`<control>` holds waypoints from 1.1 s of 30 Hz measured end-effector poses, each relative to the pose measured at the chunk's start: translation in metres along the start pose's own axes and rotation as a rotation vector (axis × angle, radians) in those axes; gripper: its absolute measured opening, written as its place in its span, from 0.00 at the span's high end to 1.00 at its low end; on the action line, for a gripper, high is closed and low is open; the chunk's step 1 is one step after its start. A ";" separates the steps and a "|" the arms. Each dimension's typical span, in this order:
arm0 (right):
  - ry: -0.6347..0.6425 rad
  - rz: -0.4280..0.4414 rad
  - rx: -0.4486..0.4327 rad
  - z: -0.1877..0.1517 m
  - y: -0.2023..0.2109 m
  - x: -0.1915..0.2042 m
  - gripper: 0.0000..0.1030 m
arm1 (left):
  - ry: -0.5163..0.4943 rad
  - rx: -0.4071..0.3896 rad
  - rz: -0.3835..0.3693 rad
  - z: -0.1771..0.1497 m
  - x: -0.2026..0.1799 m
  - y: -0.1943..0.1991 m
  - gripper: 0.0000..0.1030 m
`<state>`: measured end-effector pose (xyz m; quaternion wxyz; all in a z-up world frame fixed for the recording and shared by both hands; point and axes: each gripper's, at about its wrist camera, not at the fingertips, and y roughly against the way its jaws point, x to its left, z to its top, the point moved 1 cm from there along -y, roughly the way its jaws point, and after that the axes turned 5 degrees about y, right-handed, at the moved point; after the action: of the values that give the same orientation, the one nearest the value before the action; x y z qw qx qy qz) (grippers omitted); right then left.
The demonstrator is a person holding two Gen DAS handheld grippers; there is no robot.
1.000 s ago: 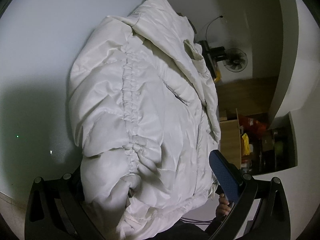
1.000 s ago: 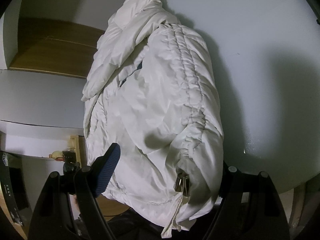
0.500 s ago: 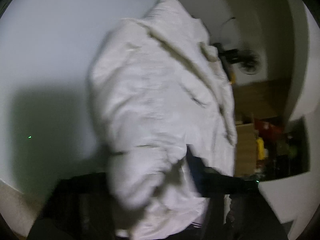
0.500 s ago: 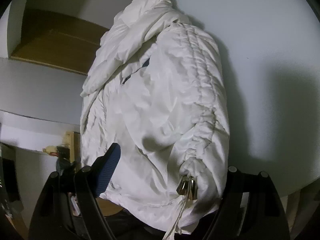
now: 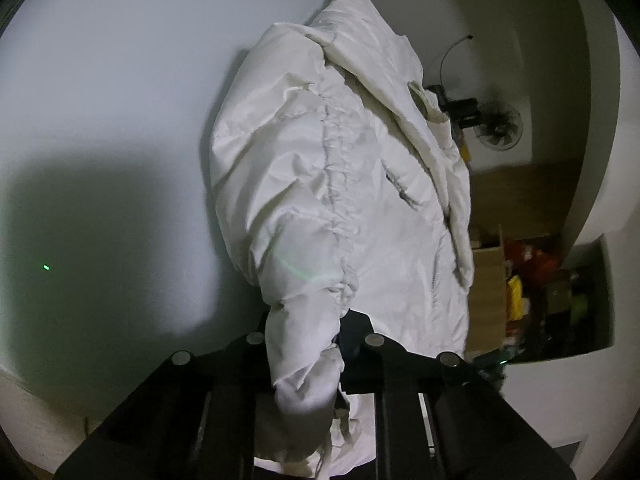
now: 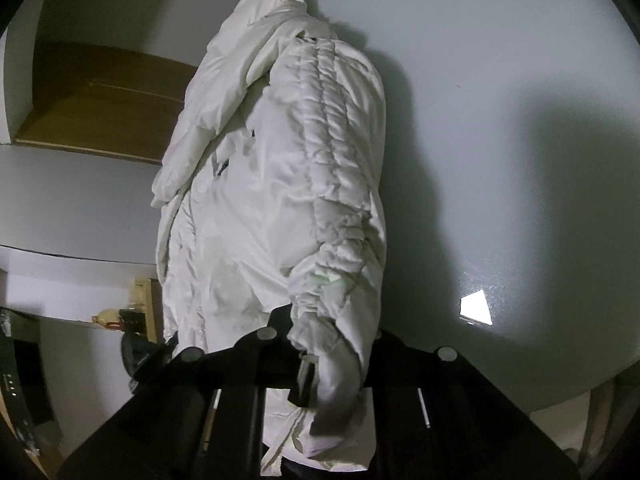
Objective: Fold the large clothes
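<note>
A white puffer jacket (image 5: 340, 184) lies along a pale round table (image 5: 120, 100), collar end far from me, hem at the near edge. My left gripper (image 5: 310, 340) is closing, and its black fingers pinch the bunched hem corner of the jacket. In the right wrist view the same jacket (image 6: 280, 168) lies with its gathered seam running toward me. My right gripper (image 6: 324, 340) is closing too, its fingers pressed on the other hem corner, where a drawstring toggle (image 6: 306, 376) hangs. The fingertips are buried in fabric.
The table's rim (image 6: 560, 368) curves close at the near right. A cardboard box (image 5: 488, 296) and colourful clutter (image 5: 528, 272) stand beyond the table. A fan (image 5: 500, 128) stands by the wall. A white scrap (image 6: 474, 306) lies on the table. A wooden surface (image 6: 100, 104) lies past the table.
Both grippers have gone from wide apart around the hem to pinched on it. The left view shifted slightly, so the jacket sits further right in it.
</note>
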<state>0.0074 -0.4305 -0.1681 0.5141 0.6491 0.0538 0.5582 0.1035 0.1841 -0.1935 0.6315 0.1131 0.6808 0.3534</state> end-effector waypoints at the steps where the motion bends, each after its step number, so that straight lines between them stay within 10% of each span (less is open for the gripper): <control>1: 0.014 -0.005 -0.004 -0.001 0.001 0.001 0.89 | -0.009 -0.001 -0.002 -0.001 -0.001 0.001 0.87; 13: 0.069 0.038 0.011 -0.007 0.027 0.001 0.90 | -0.028 0.030 0.002 -0.017 -0.001 0.013 0.87; 18: 0.014 0.011 0.042 -0.006 0.025 -0.015 0.62 | -0.013 0.017 0.004 -0.010 0.000 0.010 0.80; 22: 0.032 0.025 0.046 -0.006 0.025 -0.012 0.58 | -0.012 0.026 -0.001 -0.004 0.001 0.005 0.77; 33: 0.105 0.026 0.069 -0.007 0.033 0.000 0.92 | -0.056 0.065 -0.024 -0.008 -0.007 0.008 0.88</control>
<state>-0.0141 -0.4416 -0.1451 0.4806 0.6370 0.0916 0.5958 0.0952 0.1829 -0.1838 0.6506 0.1353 0.6751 0.3205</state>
